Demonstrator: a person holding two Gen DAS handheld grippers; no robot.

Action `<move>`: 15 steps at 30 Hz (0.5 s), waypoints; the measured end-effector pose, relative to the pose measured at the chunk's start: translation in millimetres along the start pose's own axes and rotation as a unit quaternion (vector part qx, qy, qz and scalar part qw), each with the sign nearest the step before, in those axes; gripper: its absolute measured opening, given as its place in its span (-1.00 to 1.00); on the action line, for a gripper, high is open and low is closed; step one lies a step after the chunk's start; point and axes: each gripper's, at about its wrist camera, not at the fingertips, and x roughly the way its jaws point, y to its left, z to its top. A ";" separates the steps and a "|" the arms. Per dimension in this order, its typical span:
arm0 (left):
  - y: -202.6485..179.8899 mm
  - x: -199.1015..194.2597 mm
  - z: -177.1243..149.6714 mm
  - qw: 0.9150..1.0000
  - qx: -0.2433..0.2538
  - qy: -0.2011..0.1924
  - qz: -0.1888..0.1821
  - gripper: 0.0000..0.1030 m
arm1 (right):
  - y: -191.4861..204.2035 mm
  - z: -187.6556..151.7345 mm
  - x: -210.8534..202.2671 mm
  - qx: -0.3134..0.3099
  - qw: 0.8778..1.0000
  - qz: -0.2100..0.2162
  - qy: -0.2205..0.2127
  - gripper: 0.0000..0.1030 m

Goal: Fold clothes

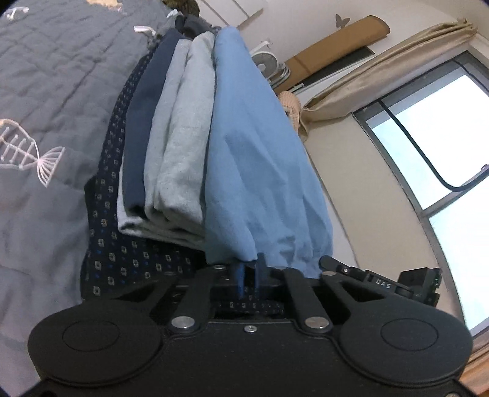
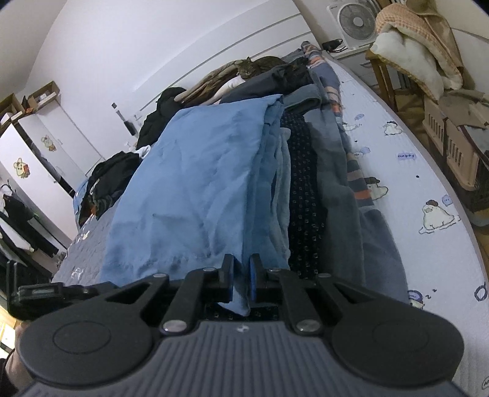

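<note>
A light blue garment [image 1: 259,158] lies on top of a stack of folded clothes: grey [image 1: 180,146], navy [image 1: 143,128] and a dark patterned piece [image 1: 113,244]. My left gripper [image 1: 249,268] is shut on the blue garment's near edge. In the right wrist view the same blue garment [image 2: 189,195] spreads over the stack, and my right gripper [image 2: 241,274] is shut on its near edge, with cloth between the blue pads. The patterned piece [image 2: 304,195] lies beneath.
The stack rests on a bed with a grey quilt [image 1: 52,100]. Unfolded dark clothes [image 2: 113,180] lie on the bed, and a cat [image 2: 253,68] lies at its head. A white fan [image 2: 354,21] and wooden crates [image 2: 452,143] stand beside the bed. A window [image 1: 443,146] is to the right.
</note>
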 end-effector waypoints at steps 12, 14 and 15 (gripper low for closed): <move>-60.4 -32.0 32.7 0.977 0.187 0.039 0.097 -0.95 | 26.0 -0.4 -3.0 -0.008 0.999 0.021 -0.024 -0.93; -54.5 -26.7 28.2 0.972 0.190 0.049 0.128 -0.93 | 23.8 -1.8 1.4 -0.007 1.000 0.004 -0.018 -0.93; -50.4 -25.3 25.7 0.971 0.189 0.052 0.135 -0.93 | 21.9 -2.7 3.3 -0.005 1.000 -0.004 -0.015 -0.93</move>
